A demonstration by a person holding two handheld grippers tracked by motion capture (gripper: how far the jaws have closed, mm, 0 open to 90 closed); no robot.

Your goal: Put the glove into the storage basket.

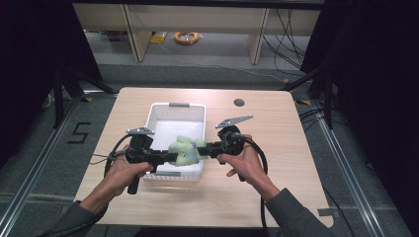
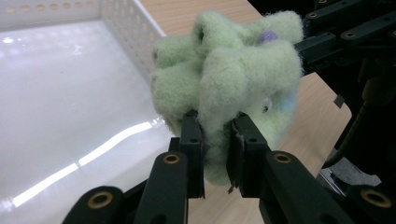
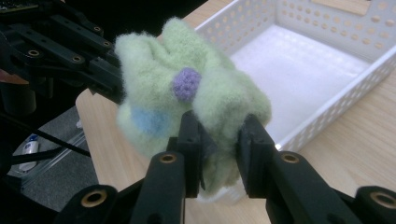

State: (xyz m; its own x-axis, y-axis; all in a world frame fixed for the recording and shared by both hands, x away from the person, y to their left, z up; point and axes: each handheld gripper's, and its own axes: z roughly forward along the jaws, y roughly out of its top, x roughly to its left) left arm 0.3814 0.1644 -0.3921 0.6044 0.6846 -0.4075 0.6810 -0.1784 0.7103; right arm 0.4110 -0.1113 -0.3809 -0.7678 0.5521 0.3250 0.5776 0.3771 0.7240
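Note:
A fuzzy pale-green fabric bundle (image 1: 184, 150) with a purple dot (image 3: 186, 84) and a light-blue patch hangs between both grippers, over the near end of the white perforated basket (image 1: 163, 109). My left gripper (image 1: 168, 158) comes in from the left and is shut on a fold of the green fabric bundle (image 2: 224, 79). My right gripper (image 1: 203, 148) comes in from the right and is shut on the opposite side of the green fabric bundle (image 3: 187, 93). In each gripper view the fabric is pinched between the black jaws, with the other gripper behind it.
The basket (image 3: 327, 60) is empty inside and sits mid-table on the wooden table (image 1: 276, 148). A dark round hole (image 1: 239, 102) lies at the table's back right. Cables trail from both grippers toward the table's near edge.

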